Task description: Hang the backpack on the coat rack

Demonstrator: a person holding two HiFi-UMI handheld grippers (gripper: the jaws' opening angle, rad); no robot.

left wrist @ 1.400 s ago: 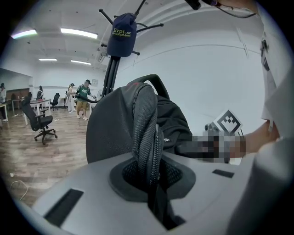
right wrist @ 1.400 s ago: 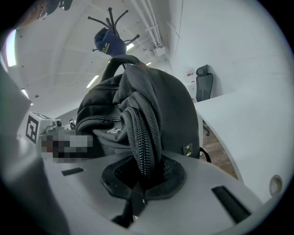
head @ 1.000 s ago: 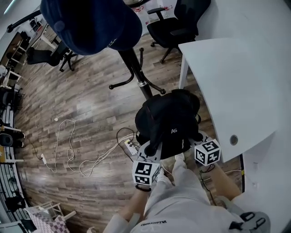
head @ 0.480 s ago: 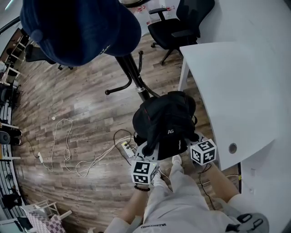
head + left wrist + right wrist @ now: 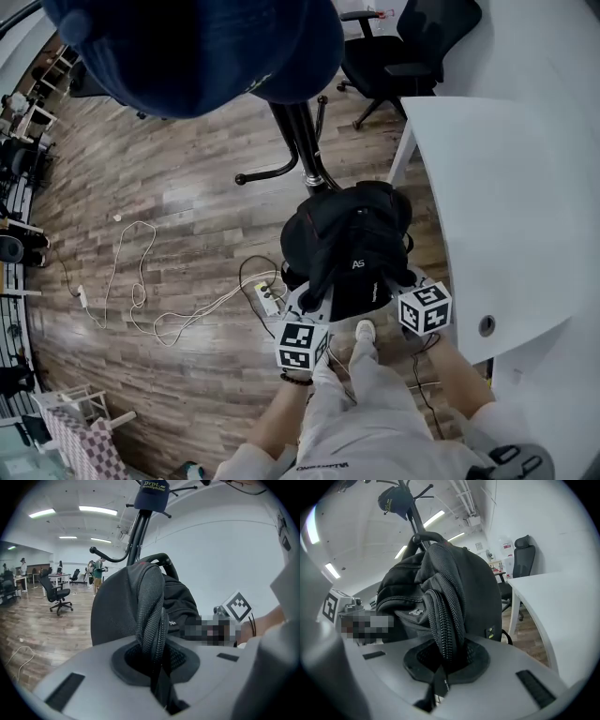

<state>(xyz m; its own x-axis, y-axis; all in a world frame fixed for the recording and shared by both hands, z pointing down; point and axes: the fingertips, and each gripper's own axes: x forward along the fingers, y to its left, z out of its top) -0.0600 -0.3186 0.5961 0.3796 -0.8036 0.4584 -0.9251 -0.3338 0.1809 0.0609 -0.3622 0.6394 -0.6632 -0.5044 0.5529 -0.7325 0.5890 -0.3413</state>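
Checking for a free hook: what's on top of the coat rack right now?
A dark blue cap sits on top of the coat rack. In the head view it hides the rack's top, so whether any hook under it is free cannot be seen.

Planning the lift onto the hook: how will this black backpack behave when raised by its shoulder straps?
Likely floppy: the padded mesh strap folds where the left hand-held gripper pinches it. The backpack looks bulging, so it probably has some weight; it may sag and swing beneath the strap.
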